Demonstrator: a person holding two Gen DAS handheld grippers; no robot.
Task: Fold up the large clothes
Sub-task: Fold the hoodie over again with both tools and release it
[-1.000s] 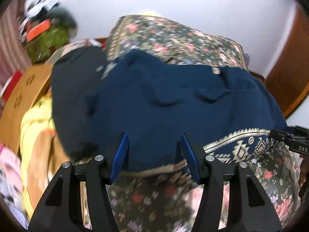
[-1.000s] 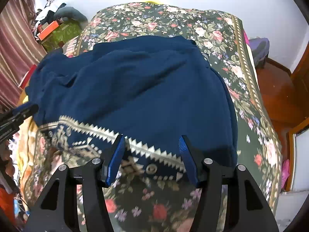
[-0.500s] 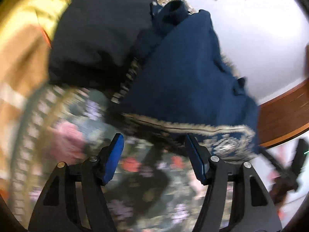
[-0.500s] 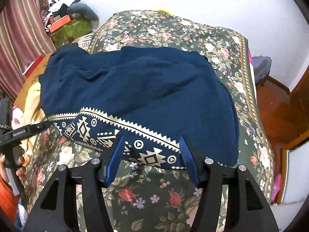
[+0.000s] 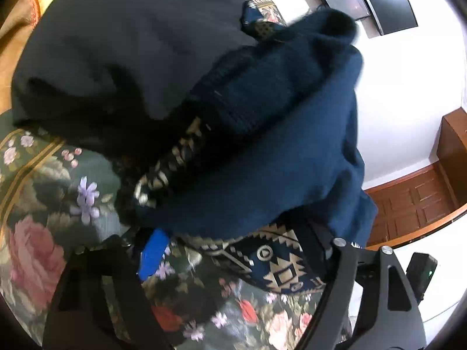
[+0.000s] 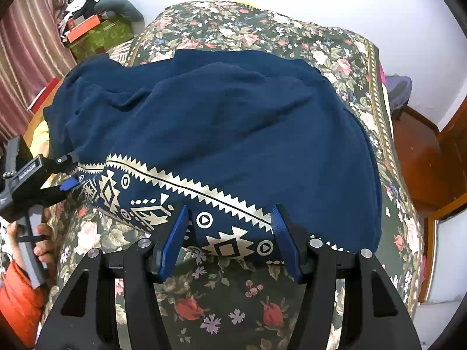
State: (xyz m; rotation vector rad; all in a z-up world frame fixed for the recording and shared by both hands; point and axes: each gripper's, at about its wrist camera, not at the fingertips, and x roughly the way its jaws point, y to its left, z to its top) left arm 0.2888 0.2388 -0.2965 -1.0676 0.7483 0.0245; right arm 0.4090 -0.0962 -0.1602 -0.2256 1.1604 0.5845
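Left hand-held gripper (image 6: 68, 172) jaws opening around blue garment (image 6: 233, 122) hem corner; right hand-held gripper (image 6: 230, 239) open, straddling hem. Pinch both layers, lift evenly off bed (image 6: 233, 306).

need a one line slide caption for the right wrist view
Right gripper straddles the patterned hem of a navy garment on a floral bedspread, while the left gripper meets the hem's far corner.

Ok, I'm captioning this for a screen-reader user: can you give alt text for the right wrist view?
A navy garment with a cream patterned hem lies rumpled on a floral bedspread. The right gripper straddles the hem, its jaws apart. The left gripper, held by a hand, sits at the hem's left corner, its jaws opening.
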